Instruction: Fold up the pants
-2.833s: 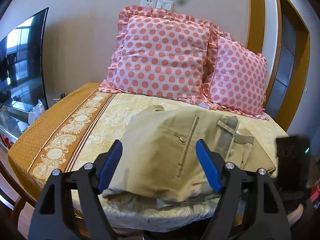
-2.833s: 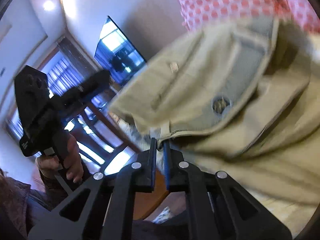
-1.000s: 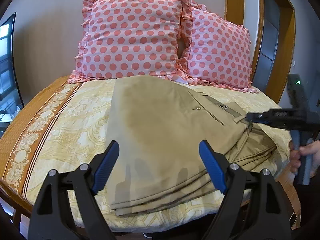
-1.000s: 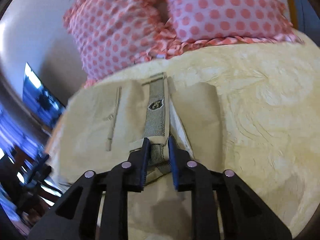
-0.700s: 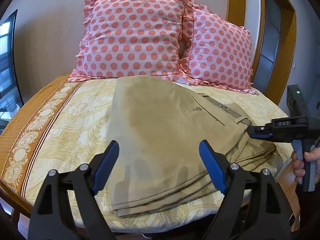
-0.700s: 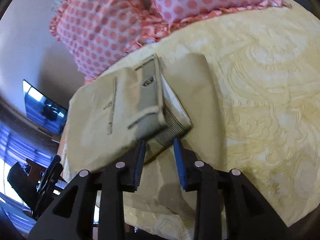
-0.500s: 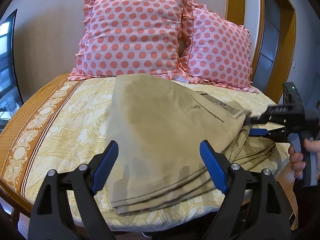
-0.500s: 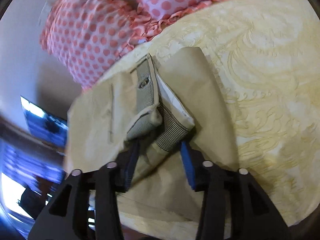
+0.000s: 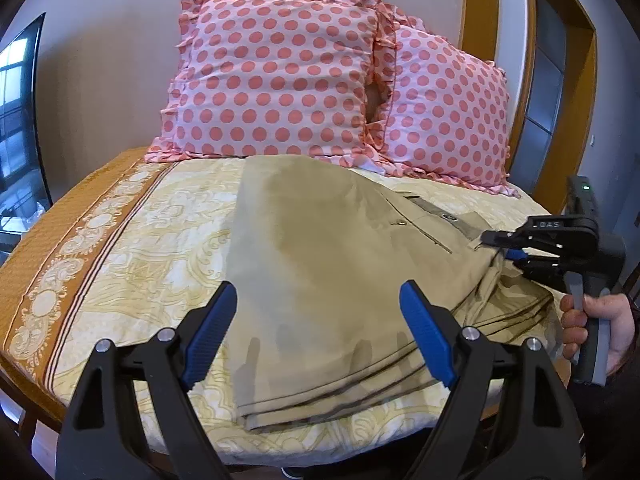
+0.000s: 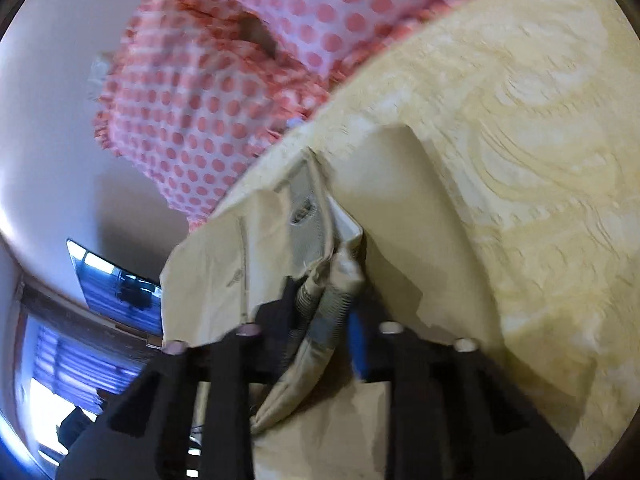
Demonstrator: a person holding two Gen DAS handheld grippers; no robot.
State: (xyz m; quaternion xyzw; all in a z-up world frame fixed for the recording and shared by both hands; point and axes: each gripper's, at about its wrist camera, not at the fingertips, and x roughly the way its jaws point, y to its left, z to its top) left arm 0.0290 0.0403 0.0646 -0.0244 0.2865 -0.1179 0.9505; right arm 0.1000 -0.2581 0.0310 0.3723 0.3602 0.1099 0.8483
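The bed [image 9: 120,240], under a glossy yellow damask cover with an orange border, carried everything. Two plump polka-dot pillows [image 9: 280,80] leaned at its head edge. The pants [image 9: 320,272], soft khaki cotton, lay folded in a flat stack across the middle toward the foot edge. The left gripper [image 9: 318,330] hung wide and empty over them. The right gripper [image 10: 320,316] had just been closing on the ribbed waistband [image 10: 320,308] at the right edge, probably to straighten it.
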